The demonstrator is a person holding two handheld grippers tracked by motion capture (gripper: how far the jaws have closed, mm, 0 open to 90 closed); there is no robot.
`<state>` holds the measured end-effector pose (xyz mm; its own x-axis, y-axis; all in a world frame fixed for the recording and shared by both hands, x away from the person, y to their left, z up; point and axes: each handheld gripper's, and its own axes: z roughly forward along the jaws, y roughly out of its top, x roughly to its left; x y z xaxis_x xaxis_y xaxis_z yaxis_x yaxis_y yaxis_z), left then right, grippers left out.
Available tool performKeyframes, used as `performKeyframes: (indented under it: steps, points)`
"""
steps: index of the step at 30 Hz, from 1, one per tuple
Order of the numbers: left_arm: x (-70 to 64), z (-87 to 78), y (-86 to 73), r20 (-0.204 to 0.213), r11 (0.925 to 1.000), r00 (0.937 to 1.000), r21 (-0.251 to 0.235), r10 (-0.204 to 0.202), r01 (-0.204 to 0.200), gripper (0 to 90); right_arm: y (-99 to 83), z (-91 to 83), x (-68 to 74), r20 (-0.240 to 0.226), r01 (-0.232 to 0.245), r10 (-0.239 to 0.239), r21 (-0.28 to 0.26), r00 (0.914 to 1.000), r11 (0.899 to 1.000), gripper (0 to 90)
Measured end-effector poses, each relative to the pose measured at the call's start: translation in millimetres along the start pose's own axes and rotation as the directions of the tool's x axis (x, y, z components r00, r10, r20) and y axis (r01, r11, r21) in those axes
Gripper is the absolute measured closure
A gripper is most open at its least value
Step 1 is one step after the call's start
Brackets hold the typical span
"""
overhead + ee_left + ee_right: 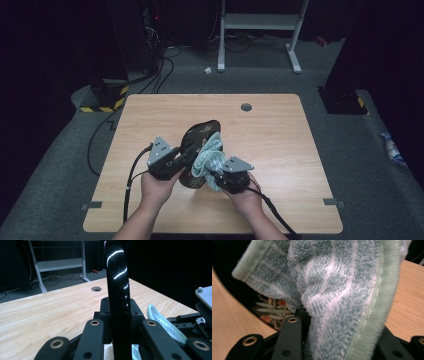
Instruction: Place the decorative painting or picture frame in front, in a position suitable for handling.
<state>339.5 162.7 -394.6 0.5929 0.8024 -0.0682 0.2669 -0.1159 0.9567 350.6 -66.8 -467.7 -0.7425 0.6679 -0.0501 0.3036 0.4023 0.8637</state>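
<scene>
A glossy black plate [197, 145] with a leaf pattern is held tilted above the middle of the wooden table [150, 112]. My left gripper [181, 161] is shut on the plate's rim; in the left gripper view the plate [119, 290] stands edge-on between the jaws. My right gripper [216, 175] is shut on a light-teal striped towel [209, 157], which lies bunched against the plate's face. In the right gripper view the towel [332, 292] hangs over the jaws, with a patch of the plate's pattern [273, 310] behind it.
A round grey cable hole [246, 107] sits near the table's far edge. Cables trail from both grippers toward the front edge. A white desk frame [260, 30] stands on the floor beyond the table.
</scene>
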Motion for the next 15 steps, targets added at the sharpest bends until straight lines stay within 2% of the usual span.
performKeyframes:
  steps: [2,3,4,5,8,9,12,15]
  points:
    - [1.3,0.1,-0.2,0.000,1.0000,1.0000,-0.001,-0.009,0.009,78.9,0.6,-0.9,12.0,-0.027,0.034,-0.034,0.002,0.9990,0.999,65.2]
    - [2.1,-0.1,-0.3,0.000,0.9999,0.9999,-0.001,-0.013,0.013,78.9,2.2,-2.4,26.2,-0.057,0.068,-0.068,0.002,0.9961,0.998,65.2]
    - [2.1,-0.1,-0.3,0.000,0.9999,0.9999,-0.001,-0.013,0.013,78.8,2.2,-2.4,26.2,-0.057,0.068,-0.068,0.002,0.9961,0.998,65.2]
    - [2.0,-0.1,-0.3,0.000,0.9999,0.9999,-0.001,-0.013,0.013,78.8,2.7,-3.4,33.3,-0.072,0.086,-0.086,0.000,0.9937,0.996,65.2]
    - [2.2,0.0,-0.3,0.002,0.9999,0.9999,-0.001,-0.014,0.014,78.9,2.7,-6.4,53.9,-0.114,0.133,-0.132,0.001,0.9847,0.991,65.2]
    - [2.9,0.1,-0.2,0.004,0.9999,0.9999,0.000,-0.016,0.016,78.9,1.5,-7.3,64.3,-0.126,0.172,-0.169,0.008,0.9775,0.985,65.2]
    - [3.5,0.2,-0.2,0.007,0.9998,0.9998,0.000,-0.020,0.020,79.0,-0.2,-6.2,67.5,-0.130,0.179,-0.176,0.014,0.9759,0.984,65.2]
    - [4.0,0.3,-0.1,0.011,0.9997,0.9996,0.001,-0.025,0.025,79.1,-2.2,-3.5,62.1,-0.123,0.172,-0.168,0.021,0.9780,0.985,65.1]
